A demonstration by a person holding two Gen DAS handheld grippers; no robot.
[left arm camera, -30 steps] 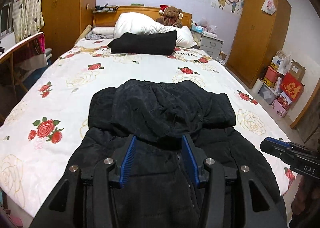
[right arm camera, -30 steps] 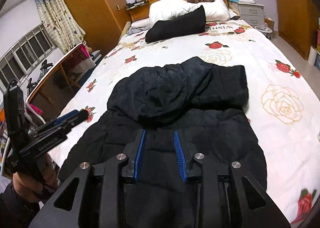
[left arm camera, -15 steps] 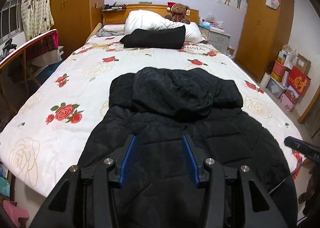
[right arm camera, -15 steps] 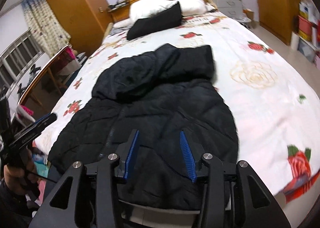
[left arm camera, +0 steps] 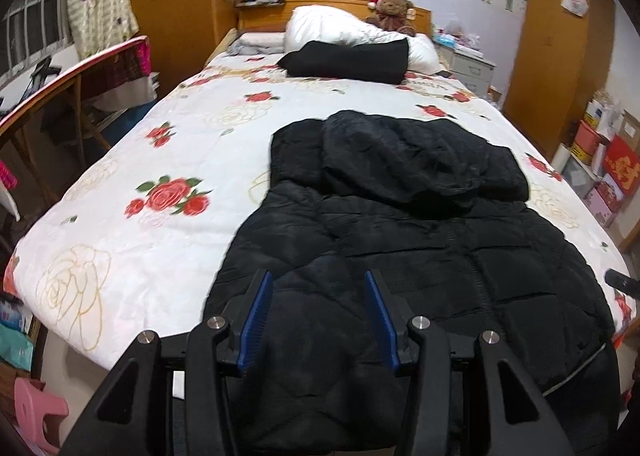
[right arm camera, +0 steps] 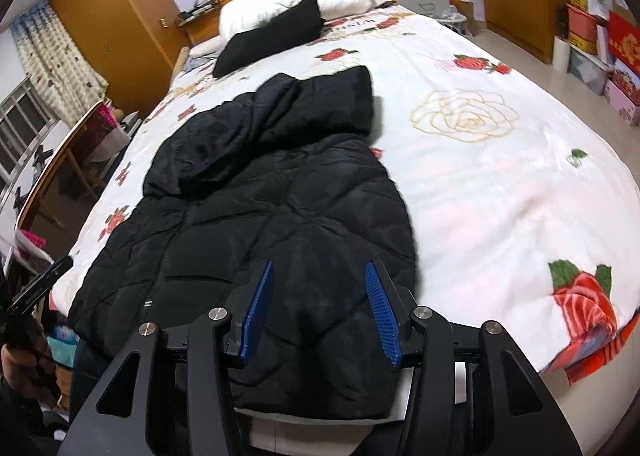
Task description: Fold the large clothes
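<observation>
A black padded coat [left arm camera: 420,256] lay flat on a bed [left arm camera: 132,240] covered by a white spread printed with roses. Its hood was folded down at the far end, and its hem hung over the bed's near edge. The left gripper [left arm camera: 318,316] hovered above the coat's lower left part, jaws partly apart and holding nothing. The right gripper [right arm camera: 320,306] hovered above the lower right part; its jaws had just been opening, with coat fabric below them but not pinched. A black cushion [left arm camera: 348,62], white pillows [left arm camera: 320,24] and a teddy bear [left arm camera: 392,10] sat at the headboard.
</observation>
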